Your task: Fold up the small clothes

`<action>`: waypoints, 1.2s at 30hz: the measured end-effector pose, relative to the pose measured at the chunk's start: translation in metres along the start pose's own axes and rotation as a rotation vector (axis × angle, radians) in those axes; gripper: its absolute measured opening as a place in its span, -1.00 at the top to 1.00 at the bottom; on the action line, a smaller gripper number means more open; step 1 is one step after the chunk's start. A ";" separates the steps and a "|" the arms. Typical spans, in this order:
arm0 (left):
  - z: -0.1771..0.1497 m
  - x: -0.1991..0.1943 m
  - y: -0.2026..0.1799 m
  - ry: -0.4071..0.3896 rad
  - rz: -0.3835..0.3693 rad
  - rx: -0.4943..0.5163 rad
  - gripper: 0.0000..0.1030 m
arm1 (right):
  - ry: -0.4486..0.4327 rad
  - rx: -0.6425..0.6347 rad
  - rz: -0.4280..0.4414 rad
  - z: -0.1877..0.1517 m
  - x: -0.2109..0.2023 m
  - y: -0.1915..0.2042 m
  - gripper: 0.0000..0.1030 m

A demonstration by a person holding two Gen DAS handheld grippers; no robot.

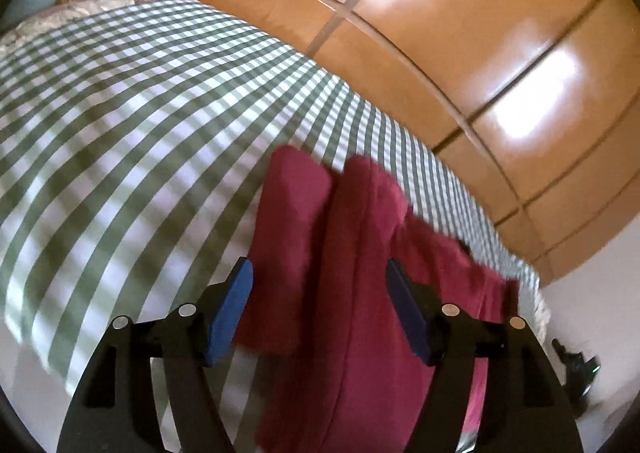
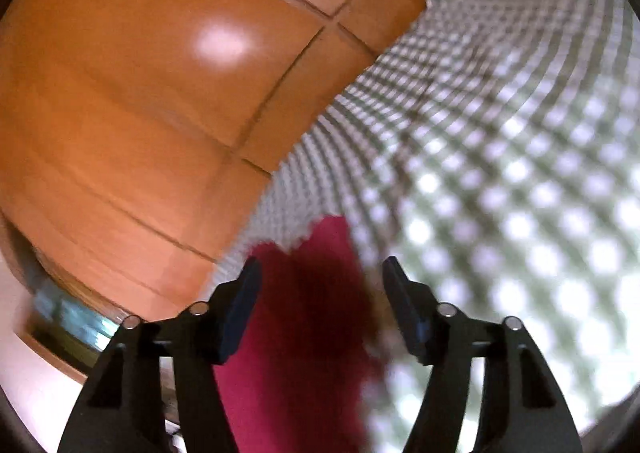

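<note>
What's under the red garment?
The red garment lies on a green-and-white checked cloth, which shows all around it. Whatever that cloth covers, and any part directly beneath the garment, is hidden.

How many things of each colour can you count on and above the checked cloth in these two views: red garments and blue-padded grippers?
Red garment: 1
Blue-padded grippers: 2, left gripper and right gripper
Total: 3
</note>
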State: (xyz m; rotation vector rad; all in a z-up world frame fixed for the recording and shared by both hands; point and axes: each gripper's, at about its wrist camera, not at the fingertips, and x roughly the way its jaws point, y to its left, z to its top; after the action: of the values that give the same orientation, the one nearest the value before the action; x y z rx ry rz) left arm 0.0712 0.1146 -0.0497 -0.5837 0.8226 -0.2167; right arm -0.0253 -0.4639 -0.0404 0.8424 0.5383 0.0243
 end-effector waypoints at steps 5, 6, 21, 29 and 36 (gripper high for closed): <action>-0.029 -0.019 -0.007 -0.021 -0.005 0.096 -0.30 | 0.098 -0.200 -0.115 -0.043 -0.016 0.015 0.10; -0.031 -0.021 -0.007 -0.018 -0.023 0.098 -0.28 | 0.125 -0.207 -0.098 -0.054 -0.018 0.013 0.10; -0.025 -0.016 -0.010 0.087 -0.039 0.120 0.85 | 0.208 -0.382 -0.091 -0.082 0.004 0.038 0.83; -0.042 -0.001 0.008 0.128 -0.037 0.102 0.72 | 0.253 -0.233 -0.106 -0.090 0.018 -0.001 0.57; -0.028 -0.027 -0.002 -0.014 -0.009 0.079 0.17 | 0.134 -0.389 -0.114 -0.071 0.000 0.046 0.40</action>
State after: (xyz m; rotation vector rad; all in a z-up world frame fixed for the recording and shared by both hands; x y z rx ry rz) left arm 0.0324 0.1124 -0.0461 -0.5141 0.7942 -0.2515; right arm -0.0495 -0.3831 -0.0461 0.4319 0.6810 0.0793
